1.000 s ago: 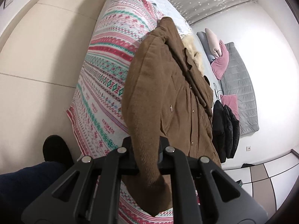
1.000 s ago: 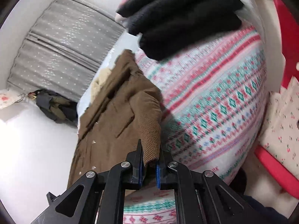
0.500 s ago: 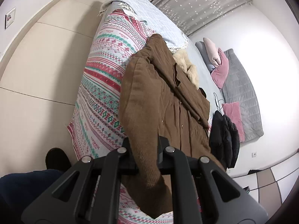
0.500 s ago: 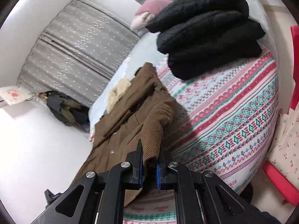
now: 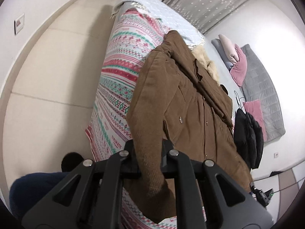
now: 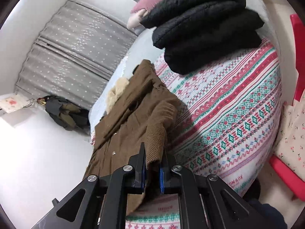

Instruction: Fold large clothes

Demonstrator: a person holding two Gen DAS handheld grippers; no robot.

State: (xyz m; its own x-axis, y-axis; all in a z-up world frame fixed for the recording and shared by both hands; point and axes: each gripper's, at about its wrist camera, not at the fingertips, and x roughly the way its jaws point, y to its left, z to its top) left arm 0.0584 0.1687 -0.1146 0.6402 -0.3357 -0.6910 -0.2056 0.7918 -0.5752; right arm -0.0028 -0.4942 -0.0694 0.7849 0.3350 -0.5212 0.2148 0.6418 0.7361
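A brown corduroy coat (image 5: pixel 192 103) with a cream fur collar (image 5: pixel 206 63) lies lengthwise on a patterned bedspread (image 5: pixel 122 80). My left gripper (image 5: pixel 148 148) is shut on one ribbed sleeve cuff (image 5: pixel 152 181), which hangs through the jaws. My right gripper (image 6: pixel 153 158) is shut on the other ribbed cuff (image 6: pixel 155 143), with the sleeve folded over the coat's (image 6: pixel 129 126) front. The collar (image 6: pixel 116 91) shows in the right wrist view too.
A folded black puffer jacket (image 6: pixel 204 26) lies on the bedspread (image 6: pixel 228 114) beyond the coat; it also shows in the left wrist view (image 5: pixel 247 133). Pink and grey pillows (image 5: pixel 236 61) sit further back. A red chair (image 6: pixel 293 126) stands beside the bed. Clothes (image 6: pixel 63 112) lie piled against the grey curtain.
Both grippers have kept hold of the cuffs. The right gripper pulled back from the black jacket, so more of the bed shows. The left view shifted only slightly.
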